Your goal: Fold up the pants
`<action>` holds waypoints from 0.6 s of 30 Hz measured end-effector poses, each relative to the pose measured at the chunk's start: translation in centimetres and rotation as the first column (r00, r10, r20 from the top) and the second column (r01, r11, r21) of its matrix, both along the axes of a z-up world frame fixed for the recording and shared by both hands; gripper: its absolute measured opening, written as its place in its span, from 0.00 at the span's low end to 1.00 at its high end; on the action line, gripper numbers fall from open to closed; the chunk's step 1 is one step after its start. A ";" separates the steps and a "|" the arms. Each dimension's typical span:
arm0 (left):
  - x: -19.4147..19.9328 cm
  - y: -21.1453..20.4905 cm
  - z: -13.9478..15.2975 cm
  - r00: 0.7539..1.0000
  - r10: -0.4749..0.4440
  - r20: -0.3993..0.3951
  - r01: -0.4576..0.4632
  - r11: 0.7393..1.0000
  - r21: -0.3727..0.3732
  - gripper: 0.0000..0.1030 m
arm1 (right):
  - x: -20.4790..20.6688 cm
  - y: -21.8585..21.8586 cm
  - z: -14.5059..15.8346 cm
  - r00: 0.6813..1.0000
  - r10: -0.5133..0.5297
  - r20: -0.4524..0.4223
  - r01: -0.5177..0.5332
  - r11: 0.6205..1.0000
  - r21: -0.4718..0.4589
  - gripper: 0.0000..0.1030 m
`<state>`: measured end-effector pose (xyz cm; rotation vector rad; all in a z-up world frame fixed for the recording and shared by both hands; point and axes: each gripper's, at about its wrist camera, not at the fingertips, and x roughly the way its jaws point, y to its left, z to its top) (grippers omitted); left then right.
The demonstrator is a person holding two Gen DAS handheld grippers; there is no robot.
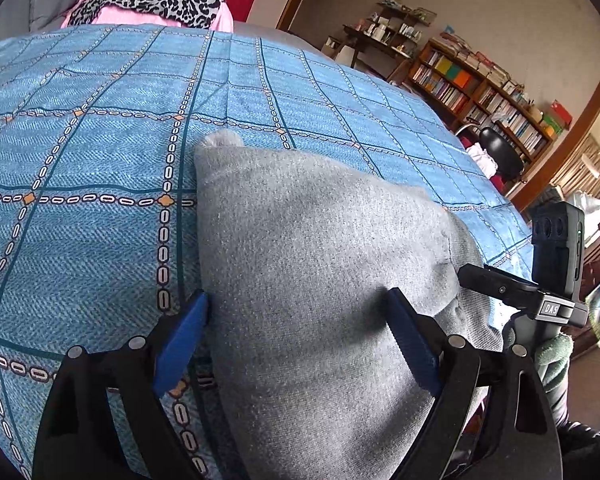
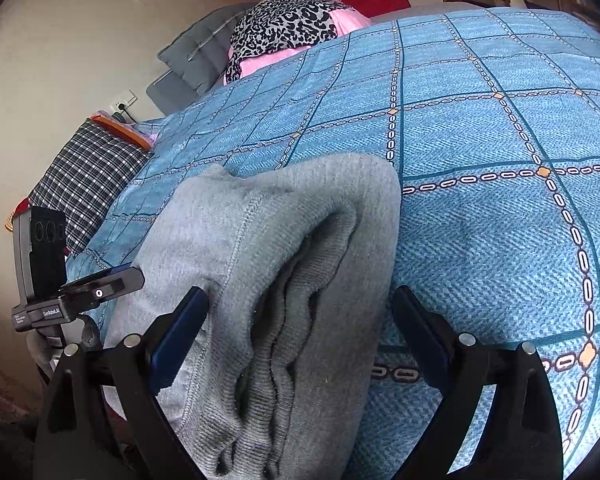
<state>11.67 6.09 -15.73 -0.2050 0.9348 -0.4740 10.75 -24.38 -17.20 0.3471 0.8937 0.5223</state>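
My left gripper [image 1: 300, 304] is spread wide over the folded grey pants [image 1: 308, 264], pinching nothing; my right gripper [image 2: 300, 300] is spread too, straddling their stacked edges. The bundle lies on the blue checked bedspread [image 1: 100, 152], long axis running away from me toward the pillows [image 2: 284, 28]

- One pair of grey knit pants [image 2: 292, 280], folded, lying between both grippers' jaws.
- One blue patterned bedspread [image 1: 100, 168] beneath them.
- One leopard-print cloth [image 2: 284, 28] far beyond the jaws.
- One checked pillow [image 2: 88, 176], left of the right jaws.
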 end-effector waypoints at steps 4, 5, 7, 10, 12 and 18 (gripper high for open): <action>0.4 0.2 -0.4 1.000 -0.004 -0.020 0.003 1.000 -0.013 0.86 | 0.0 0.3 0.0 1.000 -0.001 0.008 0.001 1.000 -0.013 0.92; 0.5 0.3 -0.5 1.000 -0.006 -0.029 0.006 1.000 -0.018 0.87 | 0.0 0.3 -0.1 1.000 0.000 0.005 0.000 1.000 -0.011 0.92; 0.9 0.4 -1.0 0.998 -0.015 -0.054 0.013 0.999 -0.041 0.87 | 0.1 0.3 -0.2 1.000 0.005 -0.003 -0.005 1.000 -0.005 0.92; 1.4 0.9 -1.4 0.996 -0.032 -0.083 0.025 0.997 -0.078 0.87 | 0.5 0.4 -0.3 1.000 0.020 -0.013 -0.020 1.000 -0.005 0.93; 1.5 1.1 -1.4 0.995 -0.044 -0.088 0.037 0.996 -0.085 0.88 | 0.9 0.4 -0.5 0.999 0.028 -0.027 -0.028 1.000 -0.004 0.94; 1.6 0.9 -1.5 0.993 -0.069 -0.095 0.060 0.994 -0.087 0.89 | 1.2 1.0 -0.6 0.999 0.043 -0.024 -0.044 0.999 -0.028 0.95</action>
